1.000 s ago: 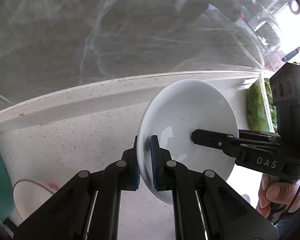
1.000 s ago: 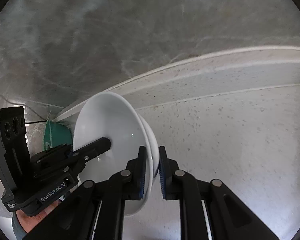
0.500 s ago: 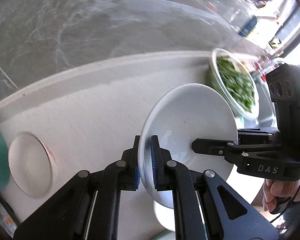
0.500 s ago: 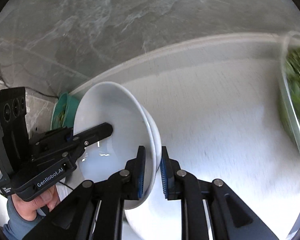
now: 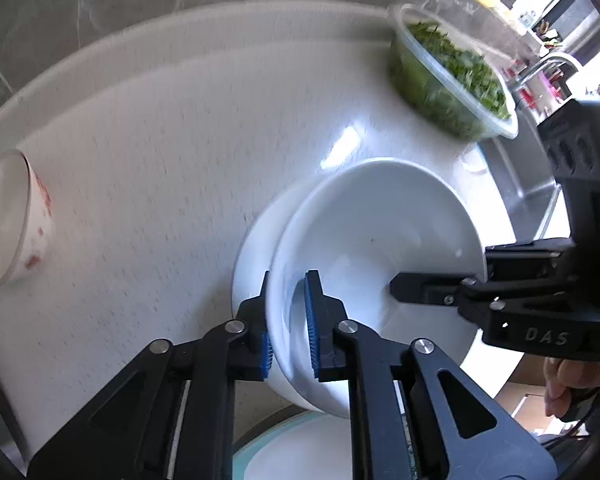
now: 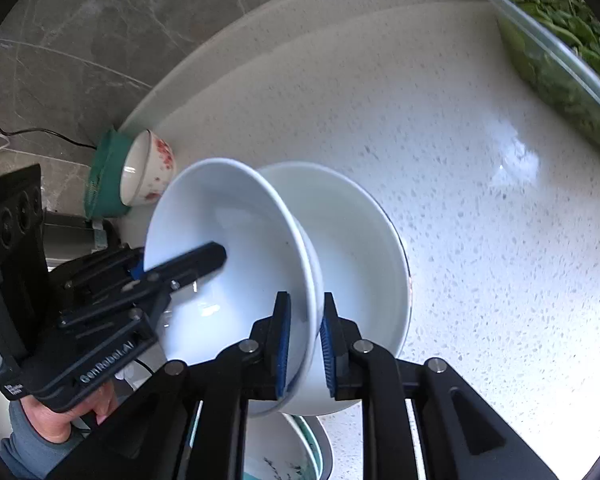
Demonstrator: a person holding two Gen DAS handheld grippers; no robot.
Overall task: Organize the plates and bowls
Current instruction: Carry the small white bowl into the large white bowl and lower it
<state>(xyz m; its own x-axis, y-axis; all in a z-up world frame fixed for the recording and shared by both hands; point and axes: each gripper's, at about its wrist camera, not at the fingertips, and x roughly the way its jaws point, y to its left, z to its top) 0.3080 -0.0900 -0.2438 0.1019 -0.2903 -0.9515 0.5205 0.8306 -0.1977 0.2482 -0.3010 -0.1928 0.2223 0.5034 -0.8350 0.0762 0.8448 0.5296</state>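
Both grippers hold one white bowl (image 5: 372, 248) by opposite sides of its rim, tilted. My left gripper (image 5: 289, 280) has the near rim between its blue pads, and its jaws are opening slightly. My right gripper (image 6: 306, 300) is shut on the other side of the white bowl (image 6: 228, 264). Directly under it stands a second white bowl (image 6: 360, 264), whose rim (image 5: 252, 256) shows at the left. I cannot tell whether the two bowls touch. A small floral bowl (image 6: 150, 172) lies on its side far to the left.
A clear container of chopped greens (image 5: 448, 76) stands at the back right on the speckled white counter (image 6: 480, 240). A teal basket (image 6: 104, 184) sits behind the floral bowl. A teal-rimmed dish (image 5: 300, 448) lies near the front edge. A steel sink (image 5: 532, 192) is at right.
Both grippers have carried the white bowl sideways along the counter toward the greens container. The second white bowl has come into view beneath it, and the floral bowl has slid off to the left.
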